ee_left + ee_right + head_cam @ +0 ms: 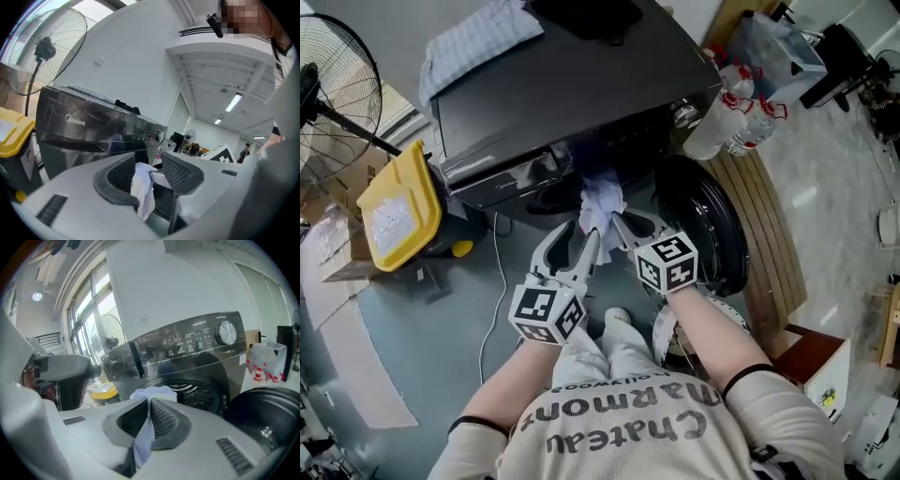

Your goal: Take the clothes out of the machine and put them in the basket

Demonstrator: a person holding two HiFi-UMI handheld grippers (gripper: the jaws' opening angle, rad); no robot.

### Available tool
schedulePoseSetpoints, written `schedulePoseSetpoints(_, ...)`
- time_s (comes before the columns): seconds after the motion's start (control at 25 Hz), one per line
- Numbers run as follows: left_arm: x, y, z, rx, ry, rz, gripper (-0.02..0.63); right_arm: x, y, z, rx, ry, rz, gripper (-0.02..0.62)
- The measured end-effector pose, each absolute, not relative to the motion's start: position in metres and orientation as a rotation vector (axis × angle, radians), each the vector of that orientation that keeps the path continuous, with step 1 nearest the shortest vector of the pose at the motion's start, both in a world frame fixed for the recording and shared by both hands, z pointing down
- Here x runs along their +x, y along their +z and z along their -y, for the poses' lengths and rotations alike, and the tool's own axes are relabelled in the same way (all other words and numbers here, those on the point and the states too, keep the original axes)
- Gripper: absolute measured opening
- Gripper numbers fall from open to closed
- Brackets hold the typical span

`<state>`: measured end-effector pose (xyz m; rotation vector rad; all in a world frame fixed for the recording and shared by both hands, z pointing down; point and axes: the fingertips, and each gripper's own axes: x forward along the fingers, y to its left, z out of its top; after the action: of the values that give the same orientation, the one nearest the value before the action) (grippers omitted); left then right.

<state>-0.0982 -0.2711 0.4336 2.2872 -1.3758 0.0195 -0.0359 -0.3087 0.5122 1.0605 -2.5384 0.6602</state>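
A dark grey front-loading washing machine (pixel 572 94) stands ahead with its round door (pixel 703 225) swung open to the right. Both grippers hold one white cloth (pixel 602 202) in the air just in front of the drum opening (pixel 197 397). My left gripper (pixel 586 246) has the cloth (pixel 143 187) bunched between its pads, with a tail hanging below. My right gripper (pixel 614 225) is shut tight on a fold of the same cloth (pixel 152 393). A white rim (pixel 712 309), perhaps the basket, shows under my right forearm.
A checked cloth (pixel 473 42) lies on top of the machine. A yellow bin (pixel 398 206) and a standing fan (pixel 337 84) are at the left. Water bottles (pixel 741 112) and a slatted wooden bench (pixel 764 225) are at the right. A person's legs are below the grippers.
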Motion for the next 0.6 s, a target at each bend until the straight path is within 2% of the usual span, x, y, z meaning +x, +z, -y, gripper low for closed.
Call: schedulePoseSetpoints(0.6, -0.087, 0.316, 0.265, 2.382, -0.059, 1.446, 0.158, -0.007, 0.358, 0.295, 1.174, 0.520, 2.704, 0.040)
